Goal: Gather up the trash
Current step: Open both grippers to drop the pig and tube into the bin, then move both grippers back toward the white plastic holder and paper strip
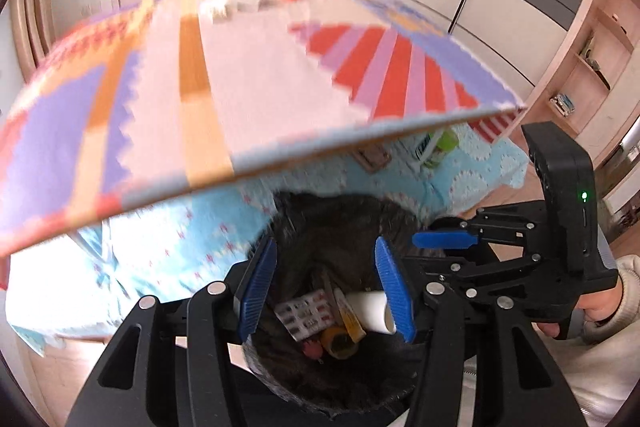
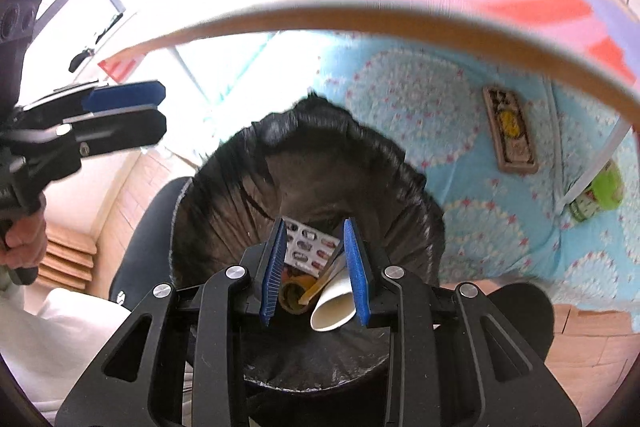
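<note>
You held both grippers over the black-lined bin (image 2: 304,163) beside the table's near edge, the left gripper (image 1: 326,291) spread and empty, the right gripper (image 2: 316,267) also parted with nothing clamped, while the paper cup (image 2: 334,301), blister pack (image 1: 306,313) (partly hidden) and tape roll (image 1: 340,343) lay inside.

The bin liner (image 2: 312,163) is thin black plastic, crinkled and faintly glossy, and inside it lie a smooth white paper cup (image 2: 334,307) and a shiny foil-and-plastic pill blister (image 2: 310,249). The left gripper (image 1: 326,291) and right gripper (image 2: 314,267) are matt black plastic with bright metal pivot pins, and their fingers (image 1: 256,287) carry ribbed blue pads. The table (image 1: 256,75) has a smooth, colour-printed top with a raw wood-toned edge, and soft light-blue patterned cloth (image 2: 420,107) lies beneath.
</note>
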Available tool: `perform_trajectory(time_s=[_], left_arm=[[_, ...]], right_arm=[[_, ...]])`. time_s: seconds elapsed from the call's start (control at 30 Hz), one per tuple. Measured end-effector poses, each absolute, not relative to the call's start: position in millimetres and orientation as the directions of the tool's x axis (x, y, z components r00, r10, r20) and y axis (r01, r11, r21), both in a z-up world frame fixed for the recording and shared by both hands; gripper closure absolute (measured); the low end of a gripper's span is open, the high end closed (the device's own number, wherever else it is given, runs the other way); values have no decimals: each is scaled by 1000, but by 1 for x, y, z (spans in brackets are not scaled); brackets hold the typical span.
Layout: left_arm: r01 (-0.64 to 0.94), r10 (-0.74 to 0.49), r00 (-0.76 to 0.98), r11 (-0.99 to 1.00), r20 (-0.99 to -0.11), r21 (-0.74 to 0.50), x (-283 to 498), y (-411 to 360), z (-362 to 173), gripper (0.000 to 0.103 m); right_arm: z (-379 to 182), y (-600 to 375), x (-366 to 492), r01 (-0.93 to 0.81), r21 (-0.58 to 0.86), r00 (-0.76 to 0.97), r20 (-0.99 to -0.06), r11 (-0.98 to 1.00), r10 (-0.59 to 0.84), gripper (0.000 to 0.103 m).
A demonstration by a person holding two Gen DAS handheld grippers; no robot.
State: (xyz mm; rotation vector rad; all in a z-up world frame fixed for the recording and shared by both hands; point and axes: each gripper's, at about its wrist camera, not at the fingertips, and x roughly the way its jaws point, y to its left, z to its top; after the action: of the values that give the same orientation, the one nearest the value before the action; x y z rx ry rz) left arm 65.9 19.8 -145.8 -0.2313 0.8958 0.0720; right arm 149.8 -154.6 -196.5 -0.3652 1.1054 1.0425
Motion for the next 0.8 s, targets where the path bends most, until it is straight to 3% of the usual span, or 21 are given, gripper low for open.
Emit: perform_trajectory(time_s=[0.47, 0.53, 0.8], left_arm=[[-155, 34, 727, 981, -686, -116, 88, 39, -86, 53], [-161, 44, 729, 981, -683, -108, 96, 47, -84, 53], [-197, 64, 725, 973, -686, -117, 118, 74, -84, 53]], right_arm=[[-126, -141, 174, -868, 207, 132, -780, 451, 612, 73], [-121, -137, 181, -873, 196, 142, -775, 447, 616, 67], [-101, -124, 210, -881, 139, 195, -763, 452, 616, 63]])
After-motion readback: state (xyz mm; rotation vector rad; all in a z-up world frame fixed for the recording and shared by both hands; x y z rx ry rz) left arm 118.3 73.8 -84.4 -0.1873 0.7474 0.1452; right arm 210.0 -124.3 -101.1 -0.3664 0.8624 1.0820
